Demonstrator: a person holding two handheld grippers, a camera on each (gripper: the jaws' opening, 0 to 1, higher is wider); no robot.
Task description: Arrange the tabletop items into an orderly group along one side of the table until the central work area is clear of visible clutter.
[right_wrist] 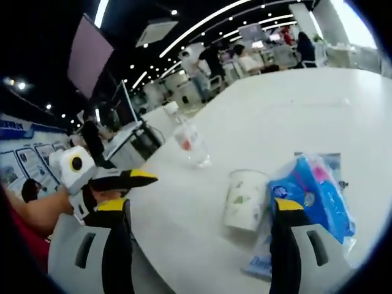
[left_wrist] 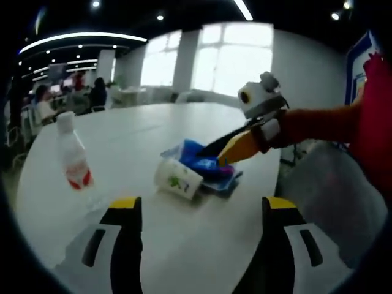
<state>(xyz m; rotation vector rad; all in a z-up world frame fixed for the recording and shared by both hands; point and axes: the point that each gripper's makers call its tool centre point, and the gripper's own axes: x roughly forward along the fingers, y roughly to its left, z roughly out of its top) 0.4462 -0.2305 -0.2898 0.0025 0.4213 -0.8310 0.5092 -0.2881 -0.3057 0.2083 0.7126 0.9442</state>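
Note:
On the white table (left_wrist: pixel 141 131) a white paper cup (left_wrist: pixel 177 177) with a green print looks tipped on its side, touching a blue tissue packet (left_wrist: pixel 199 158). A clear bottle (left_wrist: pixel 72 156) with a red label stands apart at the left. My left gripper (left_wrist: pixel 202 205) is open, short of the cup, with nothing between its jaws. My right gripper (left_wrist: pixel 215 154) reaches in from the right, its tips over the packet. In the right gripper view, my right gripper (right_wrist: pixel 200 208) is open, the cup (right_wrist: pixel 245 199) between its jaws and the packet (right_wrist: pixel 315 196) at the right jaw. The bottle (right_wrist: pixel 190 144) stands beyond. My left gripper (right_wrist: pixel 131 177) shows at the left.
A grey chair (left_wrist: pixel 331 184) stands off the table's right edge, and another chair (right_wrist: pixel 67 257) sits below the near edge. People sit at desks in the far background (left_wrist: pixel 67 95). The table's far half (right_wrist: pixel 294 104) is bare.

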